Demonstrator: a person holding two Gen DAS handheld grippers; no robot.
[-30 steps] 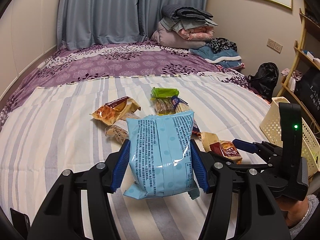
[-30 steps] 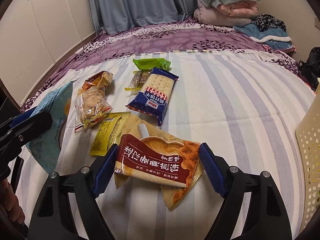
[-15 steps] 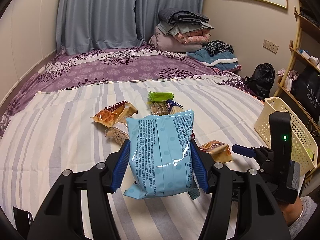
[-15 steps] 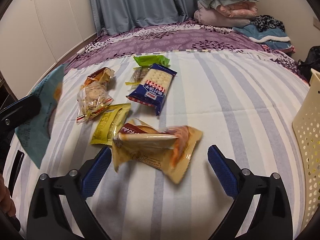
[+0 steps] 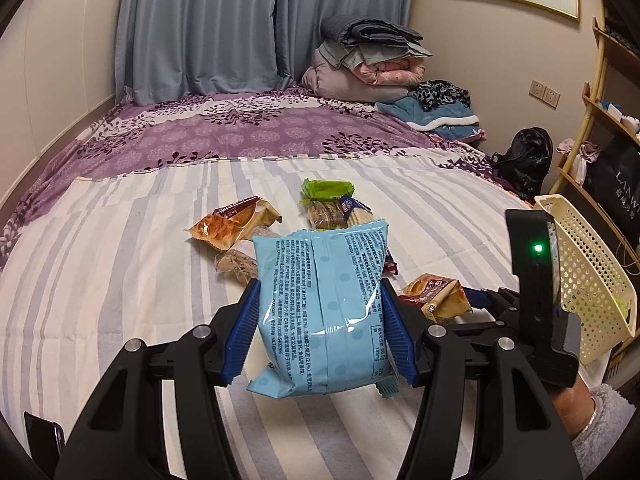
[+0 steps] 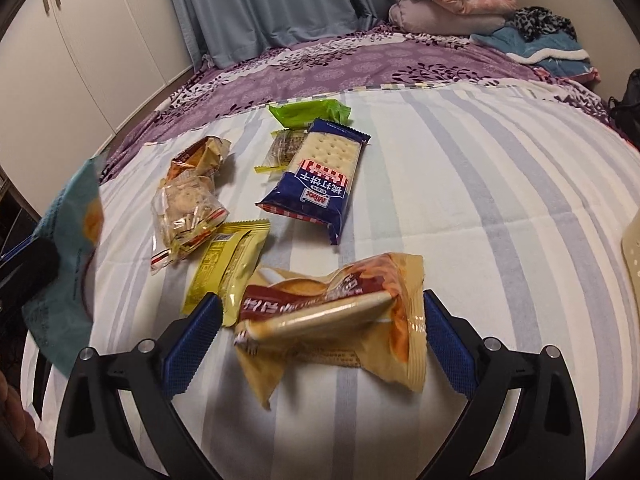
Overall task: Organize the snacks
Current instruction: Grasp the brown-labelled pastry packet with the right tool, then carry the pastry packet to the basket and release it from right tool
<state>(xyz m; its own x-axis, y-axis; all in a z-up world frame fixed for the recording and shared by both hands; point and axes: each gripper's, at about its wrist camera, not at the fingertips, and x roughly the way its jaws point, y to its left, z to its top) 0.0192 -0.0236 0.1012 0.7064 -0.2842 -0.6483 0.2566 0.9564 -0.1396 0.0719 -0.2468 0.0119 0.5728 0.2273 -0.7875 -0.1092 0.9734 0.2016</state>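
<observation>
My left gripper (image 5: 318, 328) is shut on a light blue snack bag (image 5: 322, 312) and holds it above the striped bed. My right gripper (image 6: 316, 340) is open around a tan and brown pastry packet (image 6: 340, 320); the packet sits tilted between the blue pads without touching them. The same packet (image 5: 436, 296) shows right of the blue bag in the left wrist view. Other snacks lie on the bed: a blue cracker pack (image 6: 320, 178), a yellow packet (image 6: 228, 264), a clear cookie bag (image 6: 186, 208), an orange packet (image 6: 198, 156) and a green packet (image 6: 310, 114).
A cream perforated basket (image 5: 588, 276) stands at the bed's right edge, beside my right gripper's body (image 5: 536, 300). Folded blankets (image 5: 368, 64) are piled at the bed's far end. A wooden shelf (image 5: 608, 112) stands on the right, white wardrobes (image 6: 80, 48) on the left.
My right gripper opened and let go of the pastry packet, which tipped and now sits loose between the pads. My left gripper still holds the blue bag, raised slightly.
</observation>
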